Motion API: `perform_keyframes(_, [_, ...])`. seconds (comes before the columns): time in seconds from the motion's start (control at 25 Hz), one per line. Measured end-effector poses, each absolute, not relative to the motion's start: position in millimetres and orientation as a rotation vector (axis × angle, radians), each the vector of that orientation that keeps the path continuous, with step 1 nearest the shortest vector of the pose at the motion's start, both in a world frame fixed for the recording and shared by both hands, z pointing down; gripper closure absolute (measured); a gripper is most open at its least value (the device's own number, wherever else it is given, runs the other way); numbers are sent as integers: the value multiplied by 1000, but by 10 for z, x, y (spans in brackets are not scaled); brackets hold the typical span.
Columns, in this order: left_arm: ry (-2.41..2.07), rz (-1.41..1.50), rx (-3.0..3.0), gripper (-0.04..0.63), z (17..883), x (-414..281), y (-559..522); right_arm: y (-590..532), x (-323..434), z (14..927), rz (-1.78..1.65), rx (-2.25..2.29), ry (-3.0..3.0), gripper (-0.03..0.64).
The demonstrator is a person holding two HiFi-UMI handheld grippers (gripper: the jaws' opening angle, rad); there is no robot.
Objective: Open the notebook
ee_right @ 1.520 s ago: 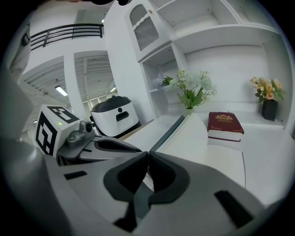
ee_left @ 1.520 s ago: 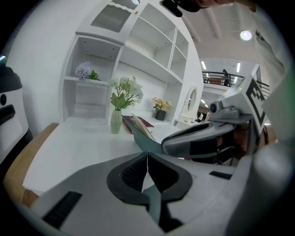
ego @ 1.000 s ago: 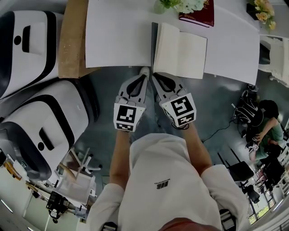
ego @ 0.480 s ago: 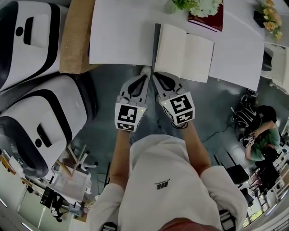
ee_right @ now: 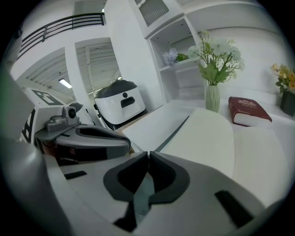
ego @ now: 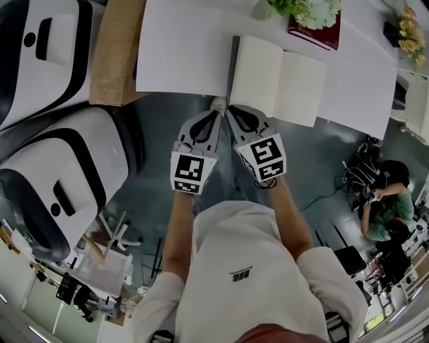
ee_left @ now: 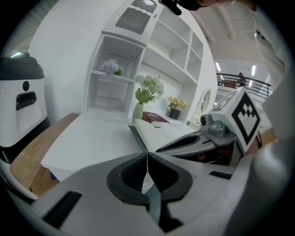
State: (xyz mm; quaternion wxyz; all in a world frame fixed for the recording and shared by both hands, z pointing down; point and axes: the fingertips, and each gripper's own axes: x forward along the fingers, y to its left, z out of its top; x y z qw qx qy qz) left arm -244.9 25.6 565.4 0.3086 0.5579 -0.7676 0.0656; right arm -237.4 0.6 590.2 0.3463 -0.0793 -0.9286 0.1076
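Observation:
The notebook (ego: 276, 79) lies open on the white table (ego: 181, 50), cream pages up, dark cover edge showing at its left. It also shows in the left gripper view as the notebook (ee_left: 159, 132) and in the right gripper view as the notebook (ee_right: 207, 138). My left gripper (ego: 216, 107) and right gripper (ego: 229, 110) hang side by side just off the table's near edge, below the notebook's left corner. Both are shut with nothing between the jaws. Neither touches the book.
A red book (ego: 315, 27) and a vase of flowers (ego: 285, 7) stand behind the notebook. White-and-black machines (ego: 60, 181) sit to the left, beside a brown board (ego: 117, 53). White shelves (ee_left: 138, 60) rise behind the table. A person (ego: 382, 201) sits on the floor at right.
Both grippers have sunk slightly and drawn a little back from the table's edge; the table and notebook shifted upward and rightward in the head view. Jaws stay shut.

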Motion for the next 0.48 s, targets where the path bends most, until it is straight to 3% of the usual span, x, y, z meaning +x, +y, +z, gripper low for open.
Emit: perform_keyframes(0.48, [-2034,165,1456,595,5705,-2503,330,91,-2428,6063,256,-221,-2383,612])
